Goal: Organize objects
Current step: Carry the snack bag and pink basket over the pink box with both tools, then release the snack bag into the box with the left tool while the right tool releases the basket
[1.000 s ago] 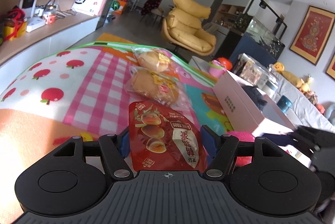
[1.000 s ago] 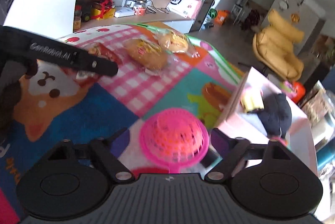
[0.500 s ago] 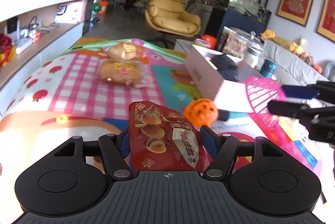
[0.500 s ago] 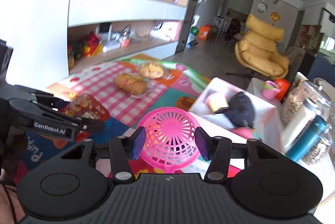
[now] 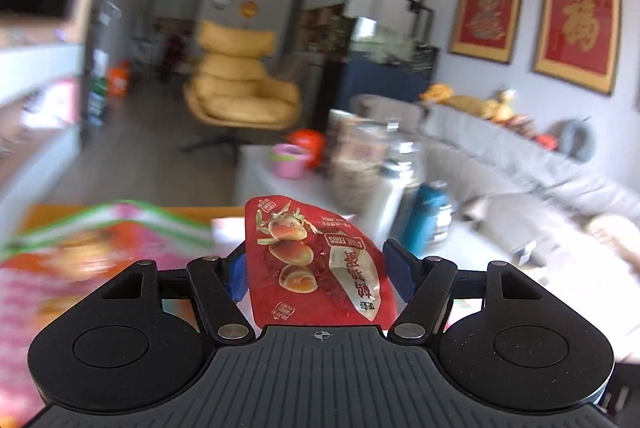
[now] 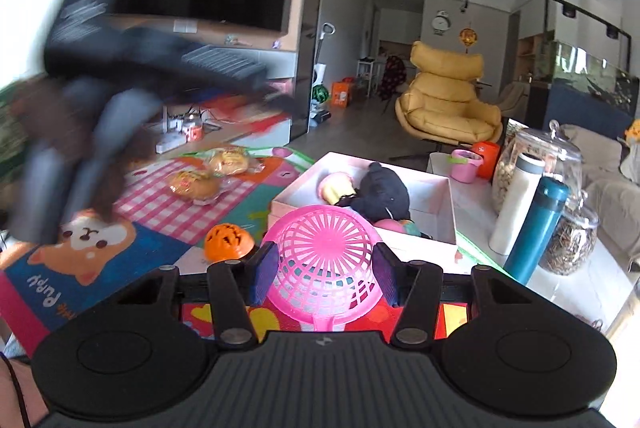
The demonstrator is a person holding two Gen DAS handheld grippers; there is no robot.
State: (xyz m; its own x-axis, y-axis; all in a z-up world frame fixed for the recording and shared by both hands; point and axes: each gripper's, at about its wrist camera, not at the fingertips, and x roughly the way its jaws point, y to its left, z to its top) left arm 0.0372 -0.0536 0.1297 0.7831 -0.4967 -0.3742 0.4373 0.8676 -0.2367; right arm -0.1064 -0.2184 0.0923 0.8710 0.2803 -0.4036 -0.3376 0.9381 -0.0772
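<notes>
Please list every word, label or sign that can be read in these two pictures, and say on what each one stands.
"QUAIL EGGS": red snack packet, printed upside down in the view; held in the left tool.
"PUPPY": play mat, beside the cartoon dog, upside down.
Chinese print on the packet: too small to read surely.
Gold character on the framed red picture: not read surely.
Bread wrappers: too small.

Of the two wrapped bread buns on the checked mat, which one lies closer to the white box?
The farther wrapped bread bun, near the mat's green edge, lies closer to the white cardboard box. The other wrapped bun lies left of it, nearer the camera.
</notes>
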